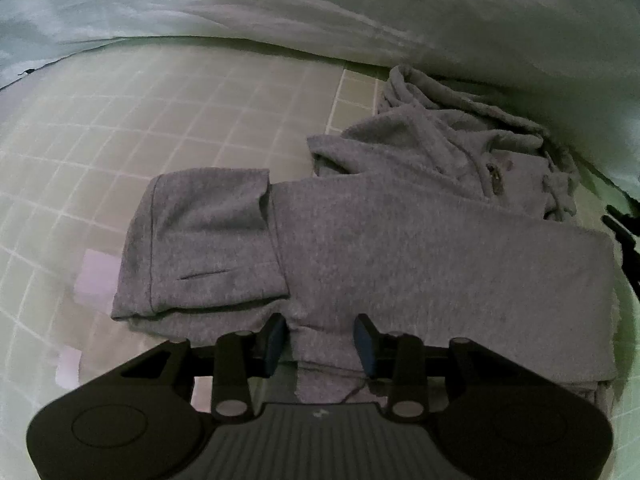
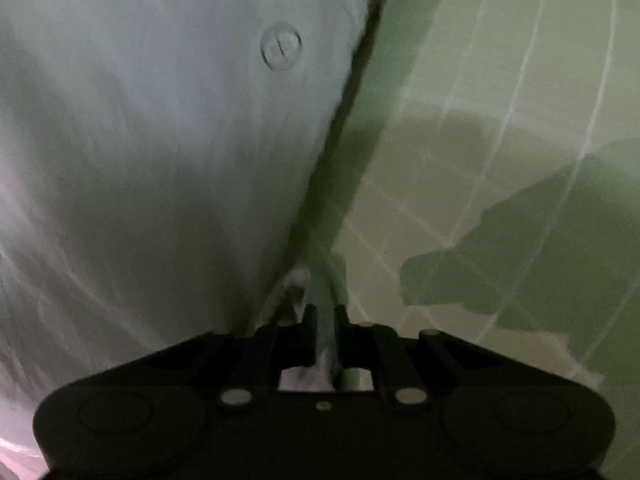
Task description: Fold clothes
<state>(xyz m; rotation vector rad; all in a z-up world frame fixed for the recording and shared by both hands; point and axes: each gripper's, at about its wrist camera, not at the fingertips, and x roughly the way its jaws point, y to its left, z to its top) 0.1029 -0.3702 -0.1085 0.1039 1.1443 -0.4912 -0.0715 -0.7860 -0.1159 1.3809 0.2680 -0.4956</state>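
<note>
The grey hoodie (image 1: 400, 248) lies partly folded on the green checked bed sheet (image 1: 140, 120), its hood bunched toward the pale satin cover (image 1: 240, 4). The left hand-held gripper (image 1: 320, 344) hovers at the hoodie's near edge, released, fabric between its parted fingers. The right hand-held gripper (image 2: 324, 332) is clenched on an edge of the pale satin cover (image 2: 160, 140), beside the sheet (image 2: 500, 100).

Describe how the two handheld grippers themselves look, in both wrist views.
Both share one build. The left gripper has a wide black body with round bosses, a ribbed grey centre panel, silver pivot pins and dark blue finger pads. The right gripper shows the same black shape and silver pins; blur hides its pads' colour.
</note>
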